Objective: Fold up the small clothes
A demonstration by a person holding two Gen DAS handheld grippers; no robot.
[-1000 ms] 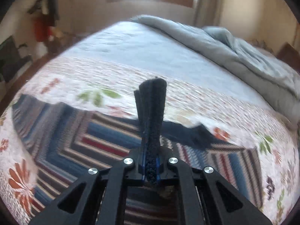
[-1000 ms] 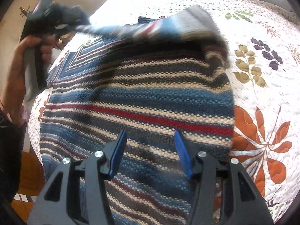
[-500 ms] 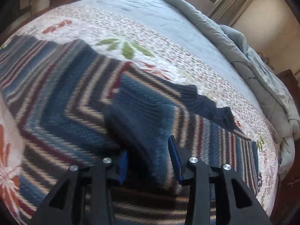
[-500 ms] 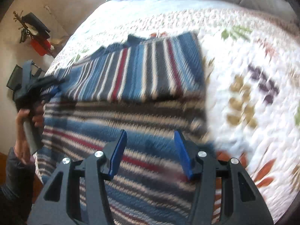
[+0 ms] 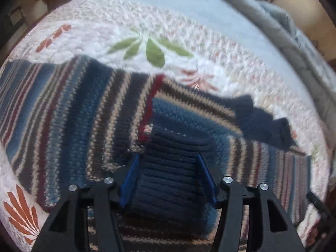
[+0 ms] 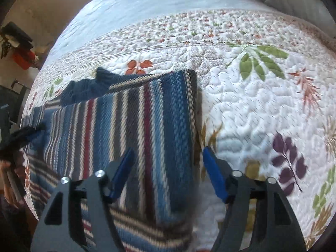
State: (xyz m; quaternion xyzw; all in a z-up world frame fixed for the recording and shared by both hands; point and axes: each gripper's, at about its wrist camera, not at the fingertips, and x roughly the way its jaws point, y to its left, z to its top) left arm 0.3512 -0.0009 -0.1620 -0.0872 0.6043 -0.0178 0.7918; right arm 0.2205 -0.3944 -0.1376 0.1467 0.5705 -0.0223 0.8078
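A striped knit sweater [image 5: 69, 113] in blue, grey, red and cream lies on the bed; it also shows in the right wrist view [image 6: 117, 130]. A sleeve is folded across its body, the dark navy cuff [image 5: 174, 174] lying between the fingers of my left gripper [image 5: 168, 159], which is open just above it. The navy collar [image 5: 264, 121] sticks out at the far edge. My right gripper [image 6: 168, 153] is open and empty over the sweater's right edge [image 6: 193, 113].
The sweater lies on a white floral quilt [image 6: 252, 96] over a pale blue sheet [image 6: 147, 8]. A grey duvet [image 5: 294, 33] is bunched along the far side. The left hand and gripper handle [image 6: 10, 151] show at the bed's left edge.
My left gripper was shut on the sleeve cuff a second ago; it has opened and the sleeve now lies folded over the sweater body. My right gripper has shifted to the sweater's right edge.
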